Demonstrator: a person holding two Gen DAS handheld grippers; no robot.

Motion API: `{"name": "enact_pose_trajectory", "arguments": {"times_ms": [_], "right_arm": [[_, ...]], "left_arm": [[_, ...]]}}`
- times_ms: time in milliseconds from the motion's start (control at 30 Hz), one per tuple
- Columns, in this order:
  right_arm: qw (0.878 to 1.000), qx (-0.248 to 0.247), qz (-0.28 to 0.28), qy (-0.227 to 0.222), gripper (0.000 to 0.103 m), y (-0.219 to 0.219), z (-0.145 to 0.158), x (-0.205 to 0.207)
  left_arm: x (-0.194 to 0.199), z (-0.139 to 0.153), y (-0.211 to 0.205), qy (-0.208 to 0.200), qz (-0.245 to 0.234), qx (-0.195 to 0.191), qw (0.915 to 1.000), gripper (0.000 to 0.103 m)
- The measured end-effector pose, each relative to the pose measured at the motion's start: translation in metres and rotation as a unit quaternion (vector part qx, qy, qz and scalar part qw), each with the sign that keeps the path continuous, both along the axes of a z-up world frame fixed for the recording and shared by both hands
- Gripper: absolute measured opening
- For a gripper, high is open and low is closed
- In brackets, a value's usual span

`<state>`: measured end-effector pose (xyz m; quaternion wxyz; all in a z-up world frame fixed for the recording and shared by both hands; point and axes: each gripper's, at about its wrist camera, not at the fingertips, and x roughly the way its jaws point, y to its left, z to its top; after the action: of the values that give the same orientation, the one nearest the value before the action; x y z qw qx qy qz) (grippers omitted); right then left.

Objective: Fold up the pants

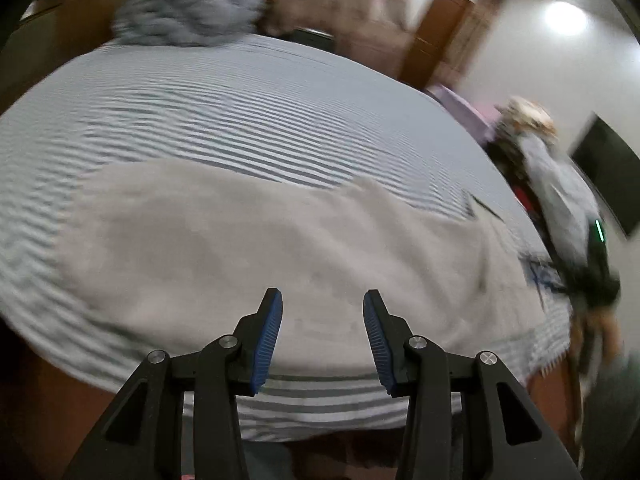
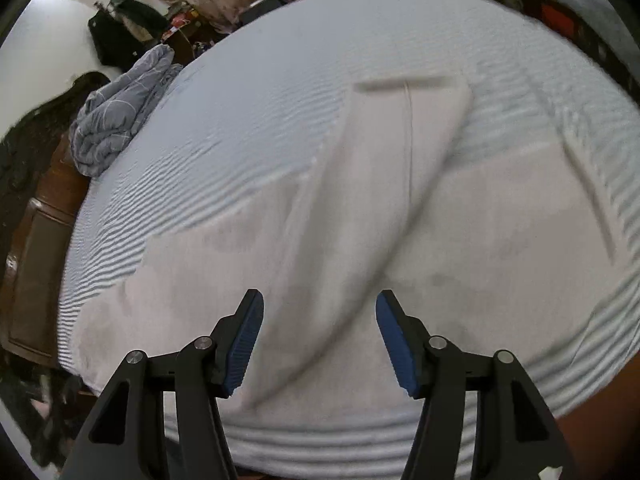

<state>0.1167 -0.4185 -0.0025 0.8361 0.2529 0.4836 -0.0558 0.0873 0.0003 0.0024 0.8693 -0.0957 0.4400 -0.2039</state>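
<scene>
Left wrist view: left gripper (image 1: 323, 300) fingers spread, empty, above pale pants (image 1: 248, 240) on the striped bed (image 1: 200, 112); right gripper (image 2: 319, 300) fingers likewise spread; rumpled blanket (image 2: 116, 116) at ten o'clock.

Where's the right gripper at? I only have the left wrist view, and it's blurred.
Observer: The right gripper is open, with nothing between its pads, above the pale pants.
Operator: How do the pants lie? I just see a pale patch.
Observer: One leg runs away from the gripper across the striped sheet and ends in a darker band.
Operator: Anything to line up on?
Observer: A thin seam runs along the middle of that leg, from the band back toward the gripper.
</scene>
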Motion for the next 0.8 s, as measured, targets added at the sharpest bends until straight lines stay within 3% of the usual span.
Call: {"name": "enact_pose_trajectory", "arguments": {"times_ms": [167,433,700,733,767,800], "right_arm": [[0.999,-0.02,0.012,0.041,0.056,-0.022,0.009,0.074],[0.991,-0.069,-0.002,0.116,0.055,-0.049,-0.028,0.187],[0.98,-0.117,-0.043,0.155,0.052,-0.067,-0.065,0.236],[0.98,-0.118,-0.045,0.153,0.045,-0.069,-0.065,0.236],[0.981,-0.119,-0.045,0.146,0.03,-0.072,-0.064,0.235],[0.983,-0.116,-0.046,0.136,0.02,-0.075,-0.062,0.235]], "left_arm": [[-0.005,-0.017,-0.073,0.009,-0.087,0.002,0.9962,0.044],[-0.007,-0.047,-0.144,0.022,-0.176,-0.005,0.9841,0.043],[-0.014,-0.062,-0.192,0.003,-0.239,0.016,0.971,0.043],[-0.014,-0.064,-0.199,0.002,-0.244,0.017,0.9695,0.043],[-0.013,-0.065,-0.202,0.001,-0.248,0.019,0.9687,0.043],[-0.012,-0.067,-0.207,-0.002,-0.251,0.022,0.9677,0.043]]}}
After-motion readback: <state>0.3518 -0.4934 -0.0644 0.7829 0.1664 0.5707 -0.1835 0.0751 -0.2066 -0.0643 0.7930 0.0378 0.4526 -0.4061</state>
